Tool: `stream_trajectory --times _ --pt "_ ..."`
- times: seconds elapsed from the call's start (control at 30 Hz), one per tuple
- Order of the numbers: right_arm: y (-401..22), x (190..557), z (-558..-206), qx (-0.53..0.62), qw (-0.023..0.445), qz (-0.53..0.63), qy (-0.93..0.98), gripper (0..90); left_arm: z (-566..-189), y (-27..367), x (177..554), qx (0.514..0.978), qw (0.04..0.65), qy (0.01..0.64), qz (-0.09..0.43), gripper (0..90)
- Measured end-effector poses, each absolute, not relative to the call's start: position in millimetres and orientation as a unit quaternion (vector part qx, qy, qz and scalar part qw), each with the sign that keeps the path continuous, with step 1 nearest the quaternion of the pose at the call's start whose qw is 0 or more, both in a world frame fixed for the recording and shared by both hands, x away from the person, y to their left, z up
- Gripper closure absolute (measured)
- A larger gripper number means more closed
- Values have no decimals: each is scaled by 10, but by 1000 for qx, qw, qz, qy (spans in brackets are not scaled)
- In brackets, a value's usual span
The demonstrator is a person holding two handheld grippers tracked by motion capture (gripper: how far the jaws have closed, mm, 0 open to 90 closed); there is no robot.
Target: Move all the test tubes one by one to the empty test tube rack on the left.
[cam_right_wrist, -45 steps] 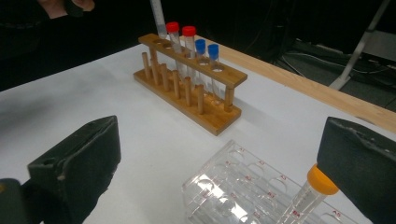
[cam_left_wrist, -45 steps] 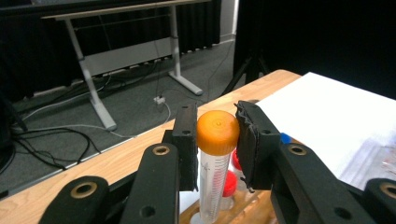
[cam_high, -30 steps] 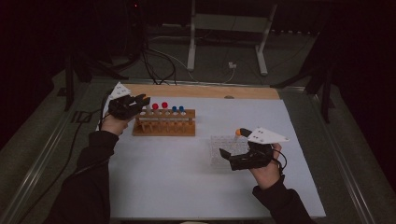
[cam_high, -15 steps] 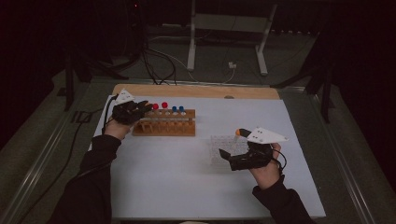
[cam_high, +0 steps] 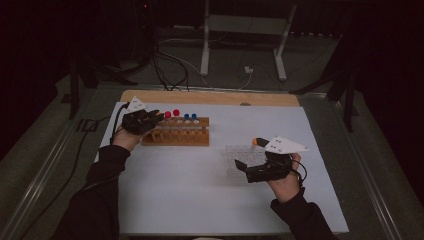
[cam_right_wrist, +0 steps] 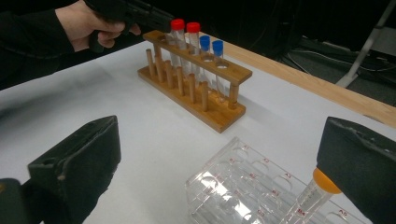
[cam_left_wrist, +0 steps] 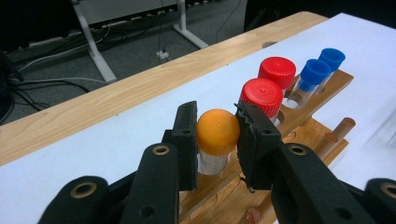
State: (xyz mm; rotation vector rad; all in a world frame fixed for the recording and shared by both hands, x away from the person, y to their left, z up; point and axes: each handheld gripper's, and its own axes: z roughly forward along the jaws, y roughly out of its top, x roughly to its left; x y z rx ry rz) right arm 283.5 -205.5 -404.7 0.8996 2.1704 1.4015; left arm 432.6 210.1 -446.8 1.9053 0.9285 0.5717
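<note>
A wooden tube rack [cam_high: 181,138] stands at the table's back left and holds two red-capped tubes [cam_high: 172,113] and two blue-capped tubes [cam_high: 190,117]. At its left end my left gripper [cam_high: 151,120] is shut on an orange-capped tube [cam_left_wrist: 217,133]. The pads press on both sides of the cap, and the clear body reaches down to the rack's top bar. My right gripper [cam_high: 243,169] stands open at the right, level with the table, beside a clear plastic rack [cam_high: 234,159]. Another orange-capped tube [cam_right_wrist: 317,186] stands in that rack, close to the gripper's right jaw.
The white table top [cam_high: 190,195] has a wooden strip [cam_high: 210,97] along its far edge. Several pegs [cam_right_wrist: 187,84] line the wooden rack's front side. Behind the table are a stand's legs [cam_high: 240,45] and cables on the floor.
The left gripper has shifted a little to the right, closer to the wooden rack's left end. The right hand has kept still.
</note>
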Motion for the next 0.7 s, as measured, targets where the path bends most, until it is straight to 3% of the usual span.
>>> stream_trajectory --times 0.13,0.27,0.63,0.7 --pt "-2062 2833 -4041 321 203 503 776 0 -4459 2103 4327 772 460 378 225 699" --pt "-2078 2834 -4033 323 203 504 775 0 -4390 2130 4270 763 478 373 224 594" --pt "-2140 2854 -4002 327 208 509 768 0 -4160 2234 4031 760 511 340 212 422" --pt "-2163 2861 -3996 329 209 510 767 0 -4130 2237 3957 759 516 334 214 346"
